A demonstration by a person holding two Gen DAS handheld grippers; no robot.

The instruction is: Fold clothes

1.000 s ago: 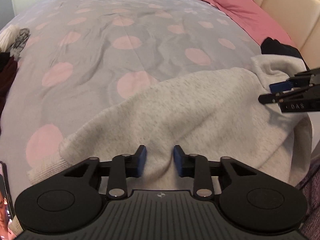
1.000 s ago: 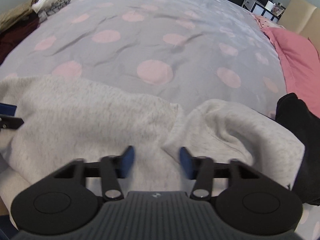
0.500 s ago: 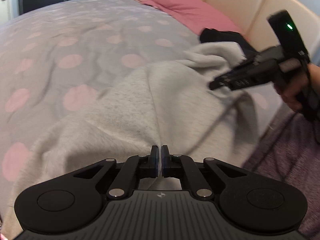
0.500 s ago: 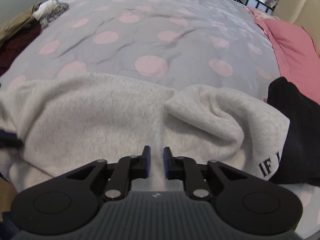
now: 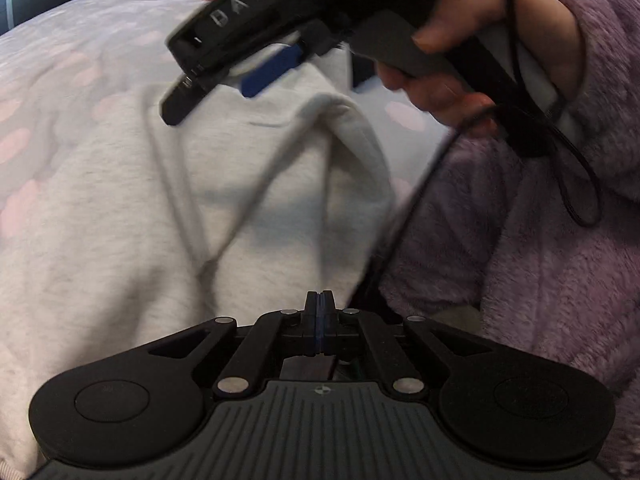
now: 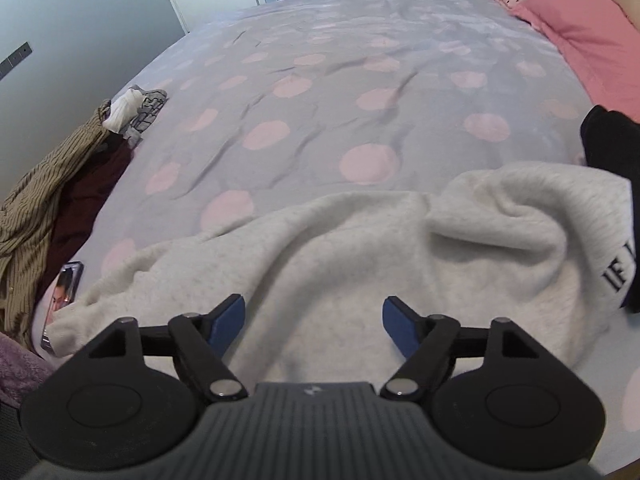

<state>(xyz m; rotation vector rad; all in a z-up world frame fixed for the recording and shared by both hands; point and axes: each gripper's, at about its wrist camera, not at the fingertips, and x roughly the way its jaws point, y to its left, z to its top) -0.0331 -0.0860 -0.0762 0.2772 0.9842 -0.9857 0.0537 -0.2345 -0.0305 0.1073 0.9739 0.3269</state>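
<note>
Grey sweatshirt (image 6: 360, 264) lay crumpled along near edge of polka-dot bedspread (image 6: 320, 92), black lettering showing on its right side. Left gripper (image 5: 319, 312) with pads pressed fully together, at sweatshirt's near edge; could not tell if any cloth was caught between them, nothing visible in the seam. Right gripper (image 6: 314, 316) hovered low over sweatshirt, blue fingers (image 6: 228, 316) spread wide, nothing between them. Same gripper seen from left wrist view (image 5: 224, 60), held in right hand (image 5: 472, 40) above a raised fold of the garment, cable hanging down from it. Purple fleece sleeve (image 5: 560, 240) filled right side of left view. Black garment (image 6: 612, 152) sat against sweatshirt's right end. Pink pillow (image 6: 580, 36) at far right. Pile of striped and dark red clothes (image 6: 52, 208) at left edge of bed, phone (image 6: 64, 292) just beside sweatshirt's left end
</note>
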